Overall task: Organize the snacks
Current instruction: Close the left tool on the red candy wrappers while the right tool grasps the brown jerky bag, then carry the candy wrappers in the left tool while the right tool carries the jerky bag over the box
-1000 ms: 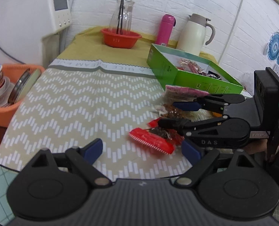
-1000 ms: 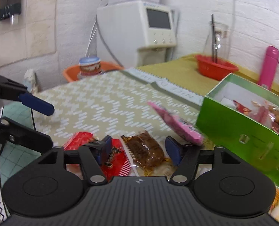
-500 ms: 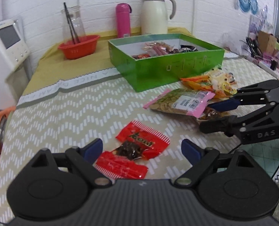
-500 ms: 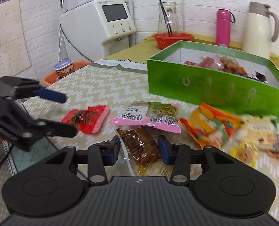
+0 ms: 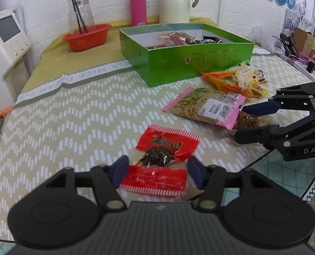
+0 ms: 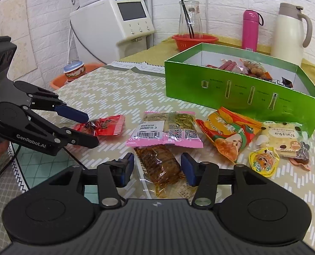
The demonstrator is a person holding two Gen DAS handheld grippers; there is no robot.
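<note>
A red snack packet (image 5: 163,146) lies on the patterned tablecloth between the fingers of my left gripper (image 5: 157,170). Its jaws are closing and the pads stand just off the packet's edges. From the right wrist view, the left gripper (image 6: 86,129) straddles the same red packet (image 6: 106,125). A brown snack packet (image 6: 157,163) lies between the fingers of my right gripper (image 6: 157,167), whose jaws are opening and do not press it. Behind stands the open green box (image 6: 231,89) holding several snacks. A pink-edged seed packet (image 6: 168,129) and an orange packet (image 6: 227,133) lie before it.
A white packet (image 6: 284,138) and a small yellow one (image 6: 263,163) lie to the right. At the back stand a red bowl (image 5: 87,36) with a glass jug, a pink bottle (image 5: 138,6) and a white thermos (image 5: 174,0). A white appliance (image 6: 115,25) and an orange basin (image 6: 59,80) are on the left.
Both grippers swung to face the box. The left one came down over the red packet and its jaws narrowed. The right gripper's jaws widened around the brown packet.
</note>
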